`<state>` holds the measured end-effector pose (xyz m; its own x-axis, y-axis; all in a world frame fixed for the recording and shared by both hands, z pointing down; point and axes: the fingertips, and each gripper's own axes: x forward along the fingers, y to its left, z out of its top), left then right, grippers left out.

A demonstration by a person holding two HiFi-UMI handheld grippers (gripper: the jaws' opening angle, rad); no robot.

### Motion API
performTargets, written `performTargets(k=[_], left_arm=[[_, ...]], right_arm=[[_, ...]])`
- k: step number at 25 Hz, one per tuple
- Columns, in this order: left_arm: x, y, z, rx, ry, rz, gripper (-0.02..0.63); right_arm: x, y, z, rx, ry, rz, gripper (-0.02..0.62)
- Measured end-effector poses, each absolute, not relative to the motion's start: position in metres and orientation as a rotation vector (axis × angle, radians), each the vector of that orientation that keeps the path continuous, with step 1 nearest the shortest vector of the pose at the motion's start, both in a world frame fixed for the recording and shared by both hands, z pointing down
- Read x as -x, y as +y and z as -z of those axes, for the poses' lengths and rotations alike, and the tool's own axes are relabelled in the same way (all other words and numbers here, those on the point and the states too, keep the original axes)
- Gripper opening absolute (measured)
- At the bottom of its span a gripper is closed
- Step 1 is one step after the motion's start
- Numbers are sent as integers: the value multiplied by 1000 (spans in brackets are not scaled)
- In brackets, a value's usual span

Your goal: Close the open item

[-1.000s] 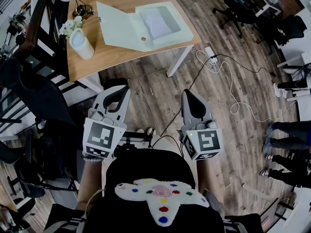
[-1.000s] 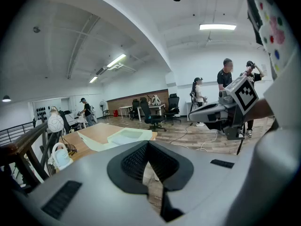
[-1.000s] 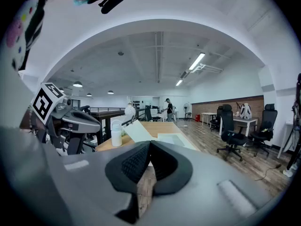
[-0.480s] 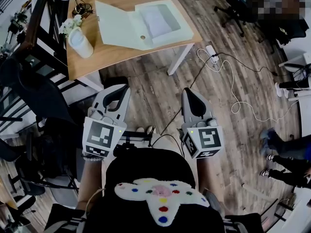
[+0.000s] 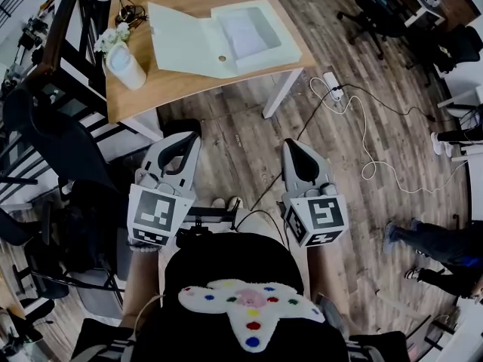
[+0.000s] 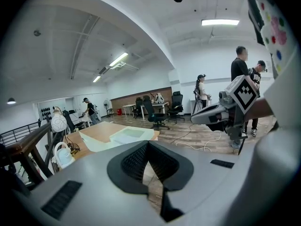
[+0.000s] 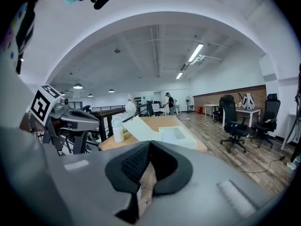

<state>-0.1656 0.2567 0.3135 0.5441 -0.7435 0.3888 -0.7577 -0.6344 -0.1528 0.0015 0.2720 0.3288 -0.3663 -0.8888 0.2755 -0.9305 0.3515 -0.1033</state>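
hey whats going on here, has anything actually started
A person stands a little way back from a wooden table, holding a gripper in each hand. The left gripper and right gripper are both shut and empty, held over the floor short of the table. On the table sits a white box with its lid folded open to one side, next to a white jug. Neither gripper touches the box, so closing it has not begun.

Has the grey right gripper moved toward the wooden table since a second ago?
No. The grey right gripper stays put, shut: its tip sits just as far below the white slanted table leg as a second ago.
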Motion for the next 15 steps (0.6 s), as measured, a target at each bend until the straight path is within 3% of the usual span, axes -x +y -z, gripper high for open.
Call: performTargets(k=[15], left_arm=[[168,266,-319,-2702,-1396,-624,6]], right_arm=[[-4,282,-338,-1621,-2449,-357,8]])
